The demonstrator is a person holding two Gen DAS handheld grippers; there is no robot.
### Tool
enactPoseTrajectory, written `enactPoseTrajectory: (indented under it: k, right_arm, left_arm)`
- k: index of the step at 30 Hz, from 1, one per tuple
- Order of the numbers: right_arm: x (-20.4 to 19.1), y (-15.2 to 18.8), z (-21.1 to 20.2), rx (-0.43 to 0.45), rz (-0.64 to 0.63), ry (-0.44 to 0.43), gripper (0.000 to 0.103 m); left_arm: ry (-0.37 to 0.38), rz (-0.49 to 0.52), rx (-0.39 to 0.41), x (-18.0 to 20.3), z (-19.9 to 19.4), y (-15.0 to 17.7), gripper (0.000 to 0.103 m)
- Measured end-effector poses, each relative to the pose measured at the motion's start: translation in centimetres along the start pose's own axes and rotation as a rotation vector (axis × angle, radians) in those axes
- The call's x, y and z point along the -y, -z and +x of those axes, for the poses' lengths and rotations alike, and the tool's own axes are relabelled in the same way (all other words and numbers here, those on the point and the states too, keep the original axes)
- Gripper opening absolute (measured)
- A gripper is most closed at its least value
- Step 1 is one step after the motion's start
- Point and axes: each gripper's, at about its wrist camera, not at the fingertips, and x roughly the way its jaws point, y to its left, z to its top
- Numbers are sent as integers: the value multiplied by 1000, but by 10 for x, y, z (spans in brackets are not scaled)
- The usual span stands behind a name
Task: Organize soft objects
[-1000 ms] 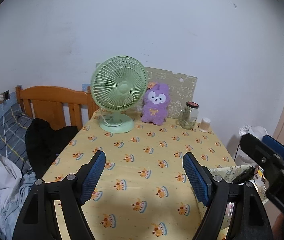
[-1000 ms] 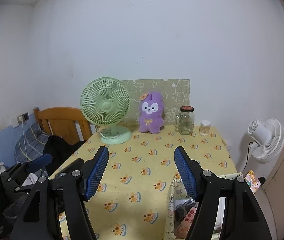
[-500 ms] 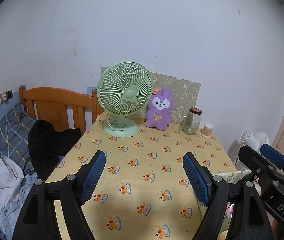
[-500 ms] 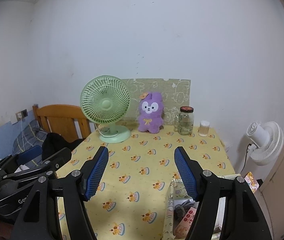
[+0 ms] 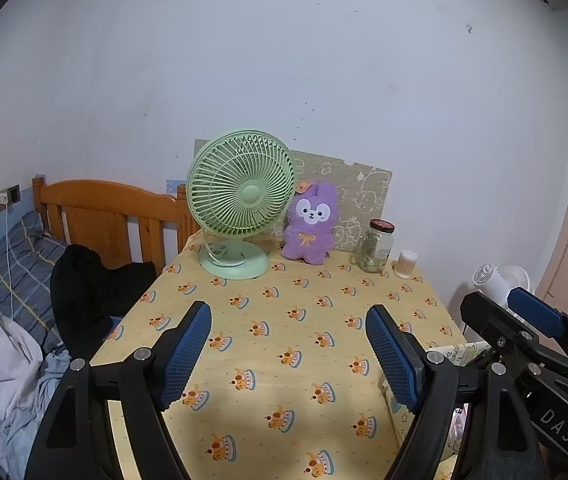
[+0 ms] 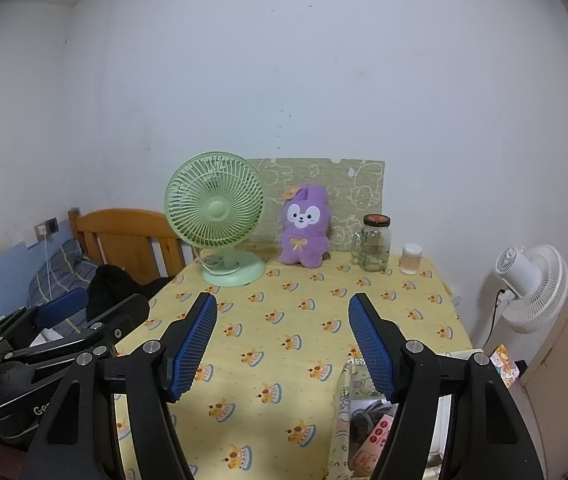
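Both claws released, nothing btwn pads; left gripper [image 5: 288,354] w/ blue pads spread wide over near half of table [image 5: 284,320]; right gripper [image 6: 283,346] likewise spread, hovering above yellow cake-print cloth, not touching it.

Purple plush rabbit [image 5: 311,225] upright at 12 o'clock from left claw, far edge of table, back against patterned board [image 5: 364,196] at wall; same toy at 12 o'clock in right-wrist view [image 6: 304,227], well apart from both claws.

Green desk fan [image 5: 240,204] at 11 o'clock, just beside rabbit, grille overlapping its ear side in left view; glass jar [image 5: 374,245] w/ dark lid at 1 o'clock, small white-capped container [image 5: 407,264] just beside jar.

Wooden headboard [image 5: 100,216] at 9–10 o'clock beyond table; black garment [image 5: 84,292] draped below it; plaid pillow [image 5: 16,264] and pale laundry at 8 o'clock.

White standing fan [image 6: 532,284] at 3 o'clock on floor; open printed box [image 6: 368,420] w/ small items at 5 o'clock off table's near corner.
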Motion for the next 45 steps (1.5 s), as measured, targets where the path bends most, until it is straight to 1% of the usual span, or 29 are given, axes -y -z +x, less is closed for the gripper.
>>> enactPoseTrajectory:
  k: [4,45]
  right_arm:
    - [0,0,-2,4,2,-5,72]
    - [-1,-4,-12,32,-7,-8,72]
  left_arm:
    - [7,-17,-5,-1,0,-1,81]
    - [8,-1,11,4,-5,-4,81]
